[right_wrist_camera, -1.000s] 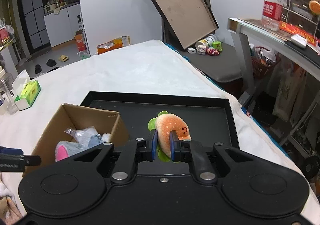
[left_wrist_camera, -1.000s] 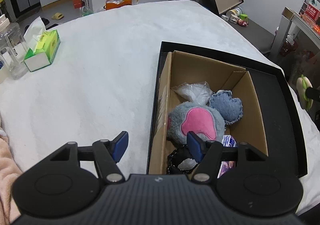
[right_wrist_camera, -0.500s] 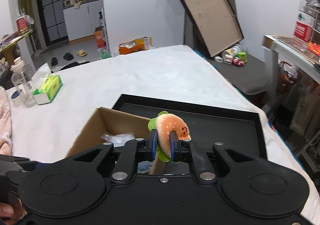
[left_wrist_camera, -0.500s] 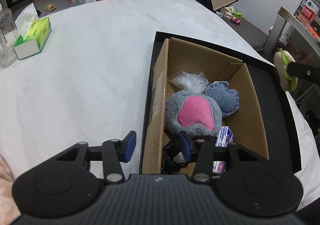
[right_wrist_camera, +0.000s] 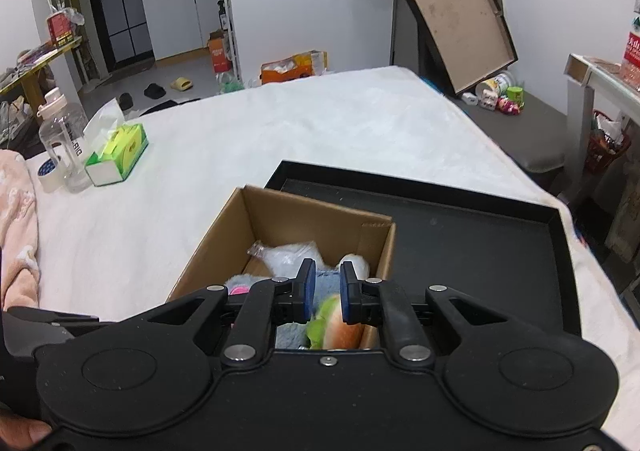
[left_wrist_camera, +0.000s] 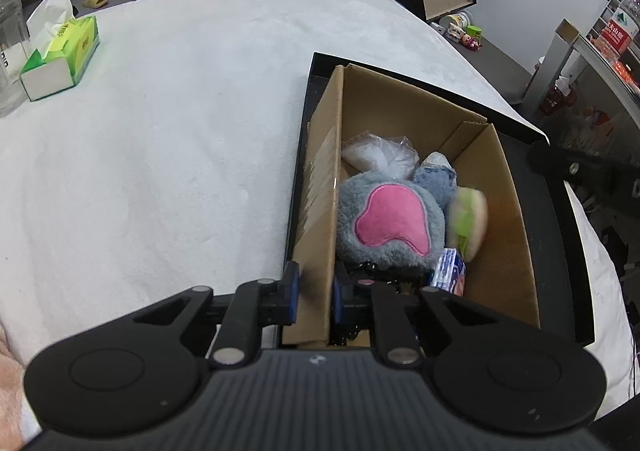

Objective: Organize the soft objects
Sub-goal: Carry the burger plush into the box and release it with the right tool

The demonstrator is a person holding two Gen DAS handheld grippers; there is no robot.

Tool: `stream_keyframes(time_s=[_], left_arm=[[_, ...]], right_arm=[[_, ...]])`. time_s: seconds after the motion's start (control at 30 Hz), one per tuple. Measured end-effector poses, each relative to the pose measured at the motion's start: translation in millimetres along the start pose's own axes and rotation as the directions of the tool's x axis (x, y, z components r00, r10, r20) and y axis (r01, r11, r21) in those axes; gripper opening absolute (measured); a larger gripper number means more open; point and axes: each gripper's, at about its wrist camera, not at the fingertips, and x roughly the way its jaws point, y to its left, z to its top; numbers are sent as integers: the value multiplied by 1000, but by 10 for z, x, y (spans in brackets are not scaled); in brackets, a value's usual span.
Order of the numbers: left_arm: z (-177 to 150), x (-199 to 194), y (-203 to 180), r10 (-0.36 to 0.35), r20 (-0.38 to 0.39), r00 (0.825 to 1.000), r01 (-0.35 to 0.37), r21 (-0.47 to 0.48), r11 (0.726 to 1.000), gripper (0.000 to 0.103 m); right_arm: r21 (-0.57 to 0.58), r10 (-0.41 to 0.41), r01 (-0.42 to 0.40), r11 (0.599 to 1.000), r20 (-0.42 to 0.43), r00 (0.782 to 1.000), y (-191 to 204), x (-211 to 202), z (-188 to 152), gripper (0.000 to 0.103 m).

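A cardboard box (left_wrist_camera: 496,171) stands in a black tray (left_wrist_camera: 568,235) on the white bed. Inside lie a grey plush with a pink patch (left_wrist_camera: 388,225), a blue denim heart (left_wrist_camera: 436,181), a clear bag (left_wrist_camera: 378,153) and a small printed packet (left_wrist_camera: 450,271). A burger plush (left_wrist_camera: 468,221) is blurred, dropping into the box beside the grey plush. My left gripper (left_wrist_camera: 312,291) is shut on the box's left wall. My right gripper (right_wrist_camera: 325,291) is open above the box, with the burger plush (right_wrist_camera: 336,327) just below its fingers.
A green tissue box (right_wrist_camera: 118,153), a clear bottle (right_wrist_camera: 66,141) and a tape roll (right_wrist_camera: 50,173) stand at the bed's left. A pink blanket (right_wrist_camera: 16,227) lies at the left edge. A metal shelf (right_wrist_camera: 600,79) stands on the right. A framed board (right_wrist_camera: 452,11) leans against the far wall.
My left gripper moved onto the box's left wall and closed on it. My right gripper carried the burger plush over the box and opened, and the plush is falling in.
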Motion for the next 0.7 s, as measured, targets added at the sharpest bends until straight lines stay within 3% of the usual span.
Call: stream_keyframes(time_s=[0.37, 0.6, 0.7], left_arm=[[-1, 3, 18, -12, 0, 1000, 12, -2, 1000, 15], [10, -19, 2, -8, -4, 1000, 8, -1, 1000, 15], [11, -43, -17, -4, -1, 1000, 4, 4, 1000, 15]], right_arm=[[51, -9, 12, 999, -54, 998, -78, 42, -127, 13], [122, 50, -37, 992, -105, 993, -178, 74, -190, 15], [138, 64, -48, 989, -119, 991, -185, 91, -226, 21]])
